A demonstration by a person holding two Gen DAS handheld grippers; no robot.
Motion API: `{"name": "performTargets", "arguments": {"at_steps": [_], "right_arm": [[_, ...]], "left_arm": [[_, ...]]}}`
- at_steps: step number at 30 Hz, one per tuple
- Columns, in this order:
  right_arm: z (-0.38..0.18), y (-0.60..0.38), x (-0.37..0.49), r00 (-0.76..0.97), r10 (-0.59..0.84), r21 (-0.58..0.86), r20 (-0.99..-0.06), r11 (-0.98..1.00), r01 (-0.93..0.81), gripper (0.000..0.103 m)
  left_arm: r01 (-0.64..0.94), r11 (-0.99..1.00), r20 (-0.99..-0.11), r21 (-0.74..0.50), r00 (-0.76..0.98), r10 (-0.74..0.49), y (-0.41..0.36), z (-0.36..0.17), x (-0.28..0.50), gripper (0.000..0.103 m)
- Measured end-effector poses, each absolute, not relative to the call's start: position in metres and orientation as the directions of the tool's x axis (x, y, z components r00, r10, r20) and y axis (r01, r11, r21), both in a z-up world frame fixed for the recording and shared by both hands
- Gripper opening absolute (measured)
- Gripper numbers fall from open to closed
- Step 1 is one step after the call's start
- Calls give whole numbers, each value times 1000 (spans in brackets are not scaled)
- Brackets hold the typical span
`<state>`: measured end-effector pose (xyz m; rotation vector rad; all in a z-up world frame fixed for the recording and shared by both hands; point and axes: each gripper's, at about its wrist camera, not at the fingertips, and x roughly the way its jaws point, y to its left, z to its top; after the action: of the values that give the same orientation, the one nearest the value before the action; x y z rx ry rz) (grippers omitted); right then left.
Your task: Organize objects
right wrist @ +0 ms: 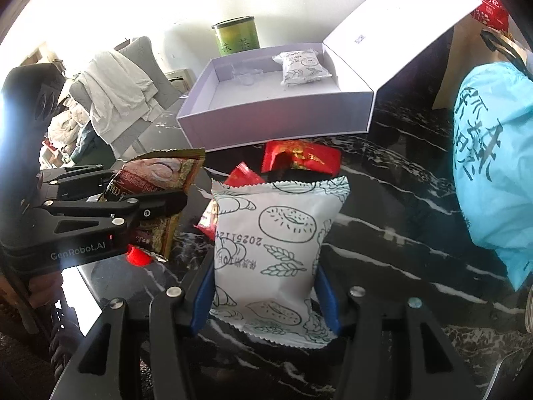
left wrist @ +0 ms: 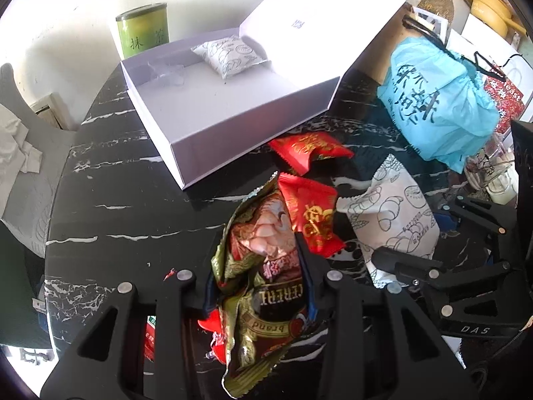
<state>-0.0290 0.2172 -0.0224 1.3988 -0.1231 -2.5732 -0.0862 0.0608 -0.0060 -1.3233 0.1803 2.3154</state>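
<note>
My left gripper [left wrist: 260, 276] is shut on a gold-and-brown cereal snack packet [left wrist: 263, 286], held above the black marble table [left wrist: 116, 206]; it also shows in the right wrist view [right wrist: 153, 180]. My right gripper [right wrist: 266, 300] is shut on a white bread packet [right wrist: 276, 260] with line drawings, seen from the left too [left wrist: 393, 220]. Two red packets [left wrist: 313, 148] [left wrist: 313, 213] lie on the table in front. An open white box [left wrist: 226, 106] behind them holds another white bread packet [left wrist: 226, 55].
A green tea tin [left wrist: 143, 30] stands behind the box. A blue plastic bag [left wrist: 443, 106] sits at the right, with red bags and boxes beyond. A chair with white cloth [right wrist: 113, 90] stands off the table's left edge.
</note>
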Motion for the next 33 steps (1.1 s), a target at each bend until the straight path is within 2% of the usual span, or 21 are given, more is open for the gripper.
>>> {"name": "performTargets", "arguments": {"at_steps": [19,33], "right_arm": [[25,208,1,-591,-241,146,-770,-968,204,55],[48,209,-10,-618,-259,127,-743,-960,250,55]], "left_arm": [[-471,-875,-778,-114,-505,373,50,41,-53,37],[-472,-873,-761,-123,-520,389,52,60,-66,37]]}}
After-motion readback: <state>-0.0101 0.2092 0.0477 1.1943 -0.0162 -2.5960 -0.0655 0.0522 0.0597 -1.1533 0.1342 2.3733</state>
